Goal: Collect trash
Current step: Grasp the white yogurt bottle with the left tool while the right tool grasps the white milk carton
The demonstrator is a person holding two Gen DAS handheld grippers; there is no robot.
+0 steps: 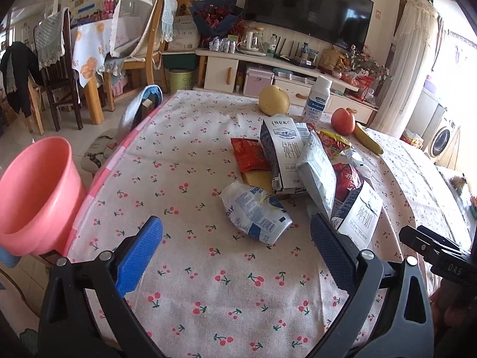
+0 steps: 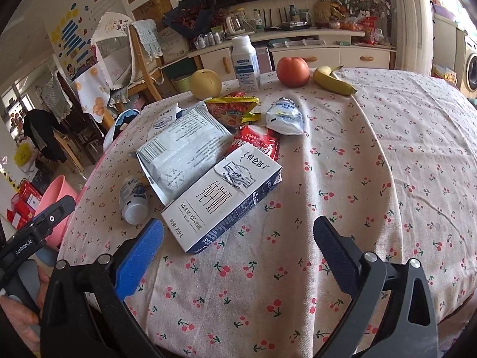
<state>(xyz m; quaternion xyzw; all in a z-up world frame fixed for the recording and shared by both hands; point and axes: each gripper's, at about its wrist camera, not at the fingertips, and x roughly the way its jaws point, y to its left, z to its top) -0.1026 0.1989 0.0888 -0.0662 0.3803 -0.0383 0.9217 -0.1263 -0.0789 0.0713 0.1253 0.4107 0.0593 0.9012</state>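
Here we hold both grippers low over the counter (image 1: pixel 208 283), which is covered by a cherry-print cloth. The left gripper (image 1: pixel 237 238) has its jaws wide apart and holds nothing; just ahead of it, between the fingers in the left wrist view, lies a crumpled white and blue pouch (image 1: pixel 256 211). The right gripper (image 2: pixel 238 235) also has its jaws wide apart and empty, with a flattened milk carton (image 2: pixel 223 200) lying flat just ahead of it.

The trash sits in a loose heap near the middle of the counter. Touching that carton we see a grey-white printed bag (image 2: pixel 182 146), partly under the carton's far left edge, and a red milk-powder sachet (image 2: pixel 256 143) tucked under its far end. Beyond these lie a yellow and red snack wrapper (image 2: pixel 235 109) and a second small white pouch (image 2: pixel 284 116). In the left wrist view another milk carton (image 1: pixel 281 152) leans up within the heap, with a red packet (image 1: pixel 249 153) beside it.

At the far edge stand a pear (image 2: pixel 205 83), a white bottle (image 2: pixel 246 62), an apple (image 2: pixel 292 71) and a banana (image 2: pixel 332 82). A pink bucket (image 1: pixel 35 200) sits beside the counter's left edge, below its level.
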